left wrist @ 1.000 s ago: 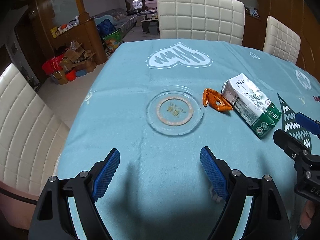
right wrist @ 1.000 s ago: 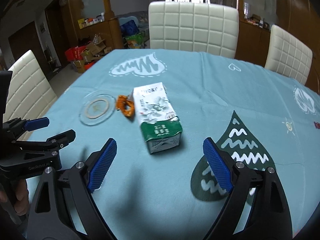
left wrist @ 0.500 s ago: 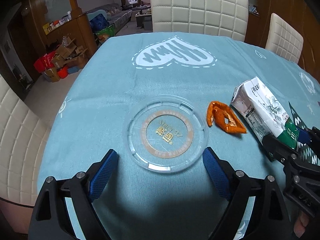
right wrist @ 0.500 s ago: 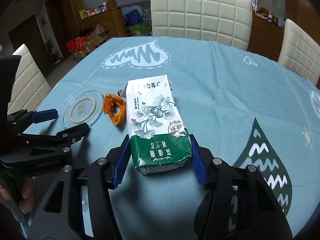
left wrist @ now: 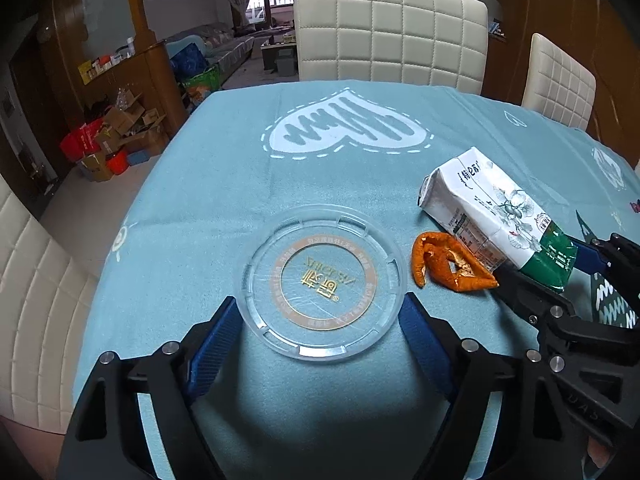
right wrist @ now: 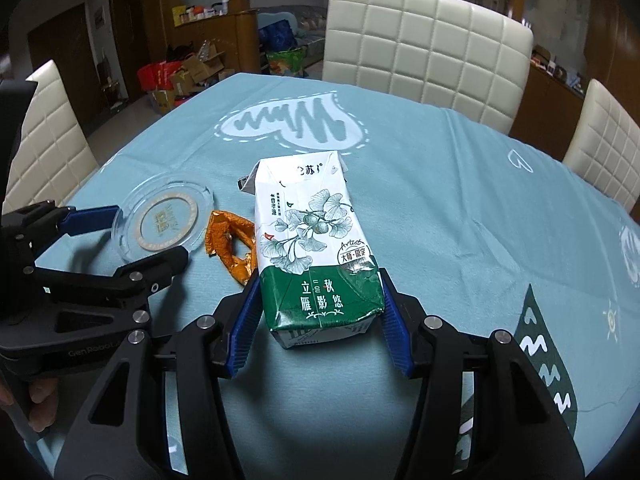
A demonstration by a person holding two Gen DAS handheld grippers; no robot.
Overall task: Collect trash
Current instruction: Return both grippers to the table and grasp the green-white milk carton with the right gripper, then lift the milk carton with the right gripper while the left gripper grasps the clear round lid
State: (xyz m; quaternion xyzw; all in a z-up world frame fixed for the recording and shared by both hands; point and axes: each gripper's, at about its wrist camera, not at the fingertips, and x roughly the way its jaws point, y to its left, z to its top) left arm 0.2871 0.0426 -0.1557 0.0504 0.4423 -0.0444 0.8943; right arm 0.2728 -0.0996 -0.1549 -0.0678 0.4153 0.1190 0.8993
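A: Both have come in: the left hand-held gripper (left wrist: 320, 320) has just been closing around the clear round lid (left wrist: 322, 282), not yet clamped.
B: Right hand-held gripper (right wrist: 316, 316) clenches the glossy carton (right wrist: 316, 248) mid-table (right wrist: 460, 208); curled orange peel (right wrist: 232, 246) lies between.

Both views tilted steeply down, close over the surface (left wrist: 208, 184), facing the white chair (left wrist: 390, 36) at its far edge. Left wrist view set left of the carton (left wrist: 496, 216), right wrist view directly before it. Shared: carton, peel (right wrist: 232, 244), lid (left wrist: 324, 288), chair, each other's tongs.
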